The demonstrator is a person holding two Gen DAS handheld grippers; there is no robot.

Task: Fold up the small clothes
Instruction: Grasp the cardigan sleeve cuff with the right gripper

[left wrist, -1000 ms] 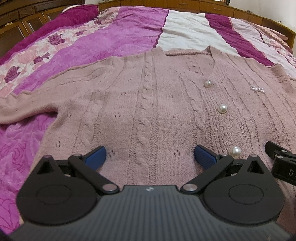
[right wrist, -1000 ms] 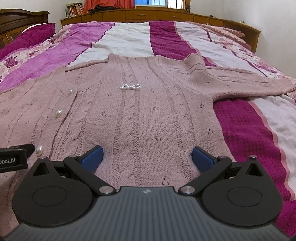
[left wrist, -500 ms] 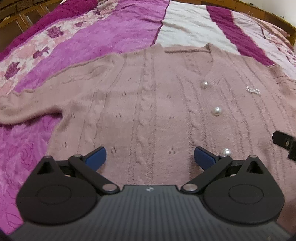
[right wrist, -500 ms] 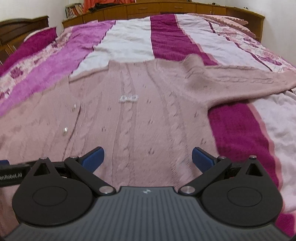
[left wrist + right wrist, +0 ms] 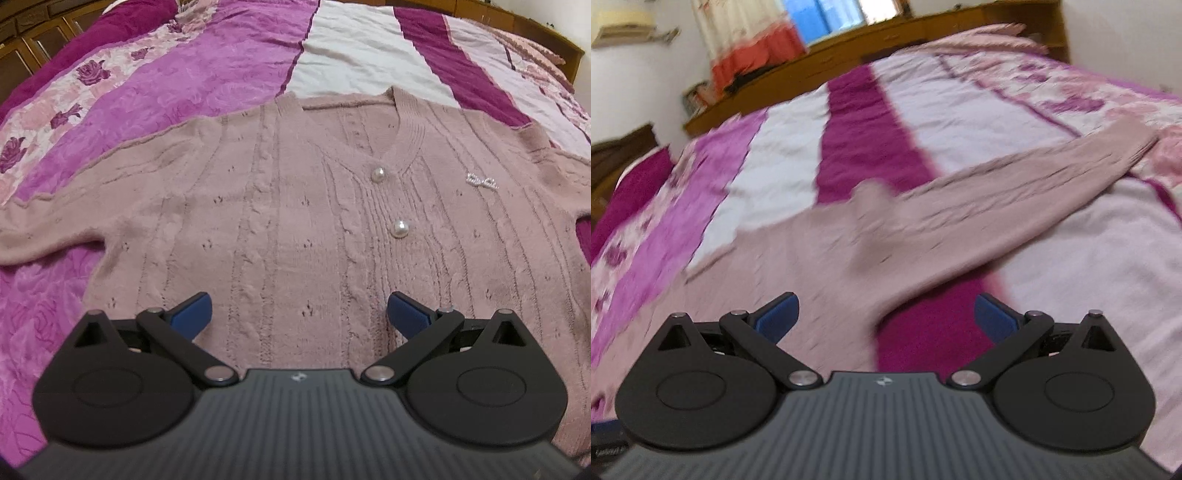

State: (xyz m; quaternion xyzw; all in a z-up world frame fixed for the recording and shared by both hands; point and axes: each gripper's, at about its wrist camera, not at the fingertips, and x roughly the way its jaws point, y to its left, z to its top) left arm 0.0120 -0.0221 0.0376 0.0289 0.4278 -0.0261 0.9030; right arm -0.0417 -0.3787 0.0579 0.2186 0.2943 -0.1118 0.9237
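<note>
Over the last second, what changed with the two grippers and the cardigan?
The right gripper swung right, toward the dusty-pink cable-knit cardigan's outstretched sleeve; its view is motion-blurred. The left gripper crept slightly forward over the hem. Both remain open, holding nothing; the cardigan stays flat on the striped magenta bedspread.

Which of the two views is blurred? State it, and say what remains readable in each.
Right wrist view: smeared by motion; the cardigan shows its sleeve as a soft shape, knit lost, though the right gripper reads sharp. Left wrist view: crisp; pearl buttons and cable knit are clear, with fisheye bending at the edges.
</note>
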